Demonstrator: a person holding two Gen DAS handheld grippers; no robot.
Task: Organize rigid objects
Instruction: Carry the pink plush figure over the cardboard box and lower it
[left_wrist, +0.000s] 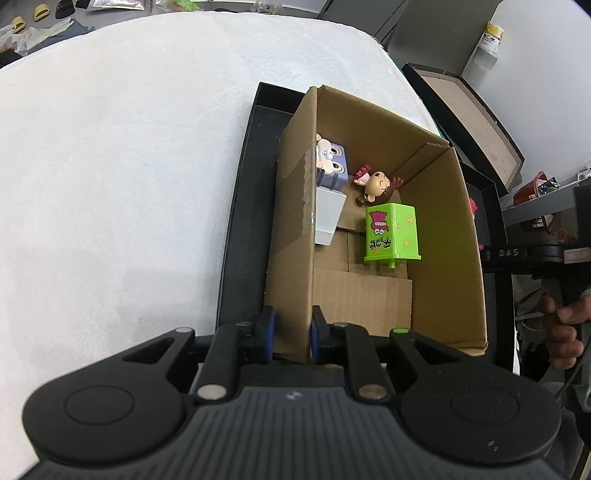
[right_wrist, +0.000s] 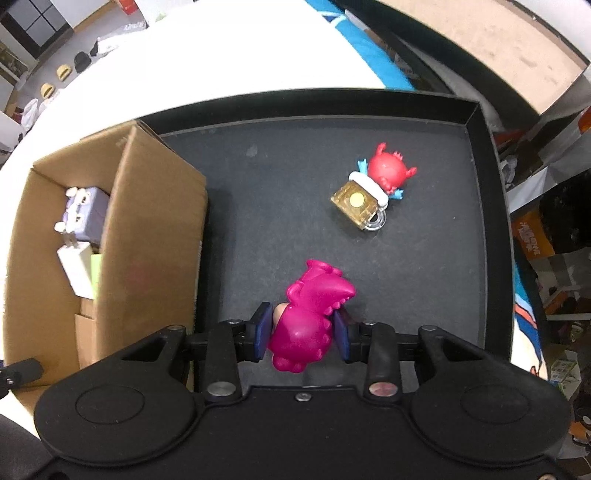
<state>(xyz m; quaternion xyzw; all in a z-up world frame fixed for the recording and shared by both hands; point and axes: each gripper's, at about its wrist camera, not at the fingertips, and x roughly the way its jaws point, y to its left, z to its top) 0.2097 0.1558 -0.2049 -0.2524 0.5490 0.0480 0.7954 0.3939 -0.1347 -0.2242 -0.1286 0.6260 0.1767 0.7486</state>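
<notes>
Left wrist view, nearest first: the left gripper (left_wrist: 292, 334) sits at 6 o'clock, its blue-padded fingers pinching the near left wall of the cardboard box (left_wrist: 443, 236), one pad outside and one inside. The box stands open-topped in a black tray (left_wrist: 236, 206) on a white cloth-covered table (left_wrist: 122, 166). Inside the box, toward centre, a green block toy (left_wrist: 392, 232) lies on the floor, printed with a pink cartoon face and dark characters, seen upside down and not legible. At 12 o'clock of it lies a small doll figure (left_wrist: 375, 184) with brown hair. Against the left wall a white block (left_wrist: 328, 218) leans, and beyond it sits a purple cube toy (left_wrist: 334, 162) with round eyes. At 3 o'clock a hand (left_wrist: 565, 328) grips a black handle marked "DAS", the remaining letters hidden. At 1 o'clock, far, a white bottle (left_wrist: 487, 48) carries a label too blurred to read. Right wrist view: the right gripper (right_wrist: 303, 332) at 6 o'clock is clamped on a magenta dinosaur toy (right_wrist: 310, 314), held over the tray's dark floor (right_wrist: 258, 206). At 1 o'clock, well apart, a red crab-like figure (right_wrist: 389, 170) lies touching an amber mug toy (right_wrist: 356, 205). The cardboard box stands at 9 o'clock, the purple cube and white block visible within.
</notes>
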